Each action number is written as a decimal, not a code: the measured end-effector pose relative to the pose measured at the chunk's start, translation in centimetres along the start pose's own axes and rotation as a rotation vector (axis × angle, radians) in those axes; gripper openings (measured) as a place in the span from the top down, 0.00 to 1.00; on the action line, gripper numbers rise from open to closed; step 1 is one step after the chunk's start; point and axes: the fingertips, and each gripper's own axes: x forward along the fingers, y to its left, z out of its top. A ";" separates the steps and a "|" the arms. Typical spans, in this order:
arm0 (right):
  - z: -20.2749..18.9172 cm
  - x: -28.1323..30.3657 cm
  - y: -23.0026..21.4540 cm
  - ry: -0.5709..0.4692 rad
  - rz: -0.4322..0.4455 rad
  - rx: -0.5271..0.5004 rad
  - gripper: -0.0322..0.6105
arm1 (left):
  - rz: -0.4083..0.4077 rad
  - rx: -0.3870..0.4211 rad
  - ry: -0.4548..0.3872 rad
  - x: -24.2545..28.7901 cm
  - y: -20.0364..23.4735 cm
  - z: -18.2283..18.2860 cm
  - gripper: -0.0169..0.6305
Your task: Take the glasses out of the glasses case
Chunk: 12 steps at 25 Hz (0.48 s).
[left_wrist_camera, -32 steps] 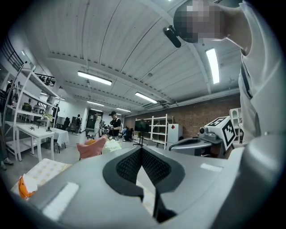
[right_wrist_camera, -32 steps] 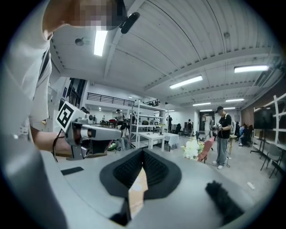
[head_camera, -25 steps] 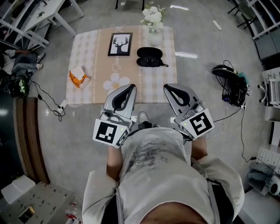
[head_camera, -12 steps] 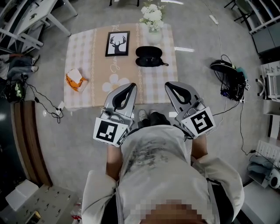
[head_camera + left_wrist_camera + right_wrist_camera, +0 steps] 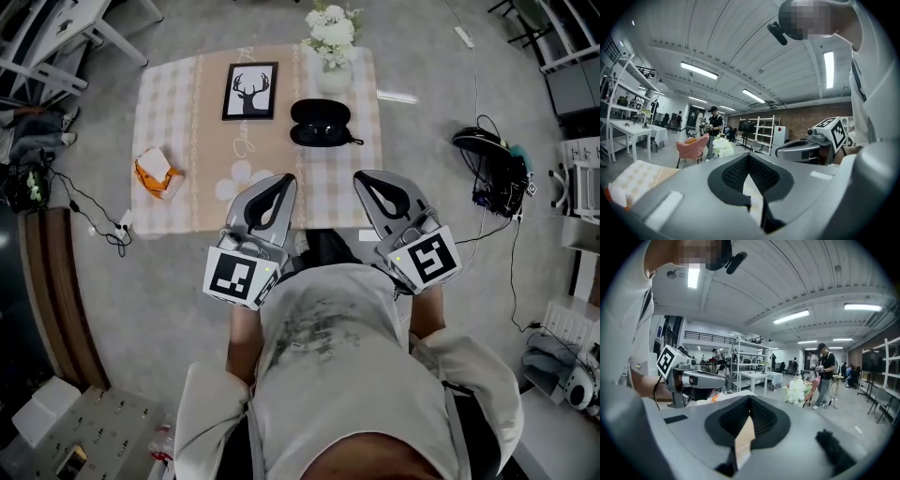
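entry, as stood at that moment.

- left gripper [image 5: 281, 180]: one; jaws together, nothing between them.
- right gripper [image 5: 361, 176]: one; jaws likewise closed and empty.
- both were held side by side over the near edge of the table [image 5: 169, 103], which was one, under a checked cloth.
- glasses case [image 5: 321, 122]: one, black, on the far right part of the cloth, near the vase of white flowers [image 5: 333, 33], well apart from both grippers. glasses: none seen outside it.
- picture frame [image 5: 250, 91]: one.
- orange packet [image 5: 157, 172]: one.

hazards, as judged:
- closed jaws would meet the case as blunt noses and shove it.
- a smooth case, if worked without the other gripper pinning it, would likely skid on the cloth towards the vase and might topple it.
- a hard pinch on a lens could mark it.
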 end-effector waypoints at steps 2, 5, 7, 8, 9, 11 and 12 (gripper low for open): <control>-0.3 0.8 -0.8 0.010 0.010 0.000 0.92 | 0.008 0.001 0.014 0.8 0.6 -0.4 0.96; -0.8 2.1 -2.1 0.023 0.023 0.000 0.92 | 0.018 0.009 0.037 2.3 1.7 -1.0 0.96; -1.2 2.8 -2.9 0.035 0.031 0.000 0.92 | 0.019 0.018 0.052 3.3 2.3 -1.3 0.96; -1.4 3.1 -3.3 0.043 0.036 -0.003 0.92 | 0.020 0.018 0.056 3.7 2.6 -1.4 0.96; -1.5 3.4 -3.7 0.051 0.041 -0.007 0.92 | 0.022 0.017 0.060 4.1 2.9 -1.5 0.96; -1.8 3.9 -4.4 0.062 0.050 -0.007 0.92 | 0.029 0.010 0.062 4.8 3.5 -1.6 0.96; -2.0 4.2 -4.7 0.067 0.053 -0.006 0.92 | 0.032 0.005 0.063 5.1 3.7 -1.6 0.96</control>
